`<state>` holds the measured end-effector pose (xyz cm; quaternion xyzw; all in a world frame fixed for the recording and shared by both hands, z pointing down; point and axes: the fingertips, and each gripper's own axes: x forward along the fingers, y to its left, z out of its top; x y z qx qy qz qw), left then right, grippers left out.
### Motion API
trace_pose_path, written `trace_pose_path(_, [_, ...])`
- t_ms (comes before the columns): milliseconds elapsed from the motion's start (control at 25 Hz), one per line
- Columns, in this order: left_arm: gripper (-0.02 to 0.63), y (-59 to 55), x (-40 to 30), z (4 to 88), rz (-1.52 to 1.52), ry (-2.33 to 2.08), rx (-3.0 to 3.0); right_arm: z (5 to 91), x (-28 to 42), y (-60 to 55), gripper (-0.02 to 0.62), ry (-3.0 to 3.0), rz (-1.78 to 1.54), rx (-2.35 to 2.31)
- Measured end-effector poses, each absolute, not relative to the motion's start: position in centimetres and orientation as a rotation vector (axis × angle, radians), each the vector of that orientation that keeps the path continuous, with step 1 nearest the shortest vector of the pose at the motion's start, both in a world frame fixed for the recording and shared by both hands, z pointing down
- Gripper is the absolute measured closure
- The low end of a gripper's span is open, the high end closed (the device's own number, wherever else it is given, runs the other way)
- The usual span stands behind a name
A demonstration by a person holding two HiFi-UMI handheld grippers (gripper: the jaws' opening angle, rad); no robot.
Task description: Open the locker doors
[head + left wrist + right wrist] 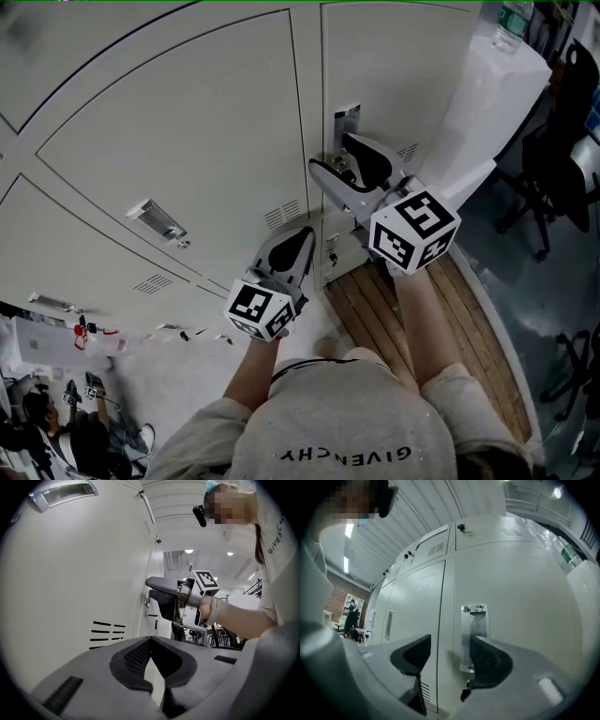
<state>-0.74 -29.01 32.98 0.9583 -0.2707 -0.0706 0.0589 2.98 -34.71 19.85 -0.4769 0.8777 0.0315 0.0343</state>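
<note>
The right gripper is released, jaws apart with nothing between them, and points straight at the handle of the right door. This is the relation that counts. The handle is a narrow metal plate set upright, its long axis running up and down the door. It lies just ahead of the jaws and a little right of their centre, with its lower part behind the right pad. The jaws open crosswise to it, so they would likely need a small shift right before closing. Whether a pad already touches the plate I cannot tell. The handle sits at the door's left edge, just right of the seam with the left door. The hinge is therefore probably on the right, and the door should swing toward the person. Both doors are shut. The left gripper is clenched on nothing. It hangs lower and nearer, by the same seam, well apart from the left door's handle, so the right gripper is far nearer to its work. A white panel stands close on the right and may limit the swing.
</note>
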Motion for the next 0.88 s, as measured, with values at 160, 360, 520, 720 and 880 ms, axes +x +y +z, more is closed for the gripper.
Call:
trace_pose_path(160, [0.607,-28.8,-1.1,32.8,-0.214,-0.857,2.9,19.7,3.4,-34.2,0.344,2.682,0.066,-1.438])
trace_pose_path(360, [0.607,-28.0,-1.6,32.5,-0.217,-0.927,2.884,19.6,3.8,-33.2,0.348,2.676,0.035,-1.432])
trace_pose_path(520, [0.607,-27.1,-1.7,32.5,-0.224,-0.986,2.854,19.6,4.7,-32.1,0.375,2.665,0.042,-1.451])
trace_pose_path(720, [0.607,-25.1,-1.1,32.7,-0.219,-1.024,2.828,19.6,6.5,-29.9,0.448,2.641,0.076,-1.503])
trace_pose_path(880, [0.607,-23.2,-0.4,32.7,-0.211,-1.035,2.819,19.7,7.6,-28.2,0.448,2.636,0.108,-1.554])
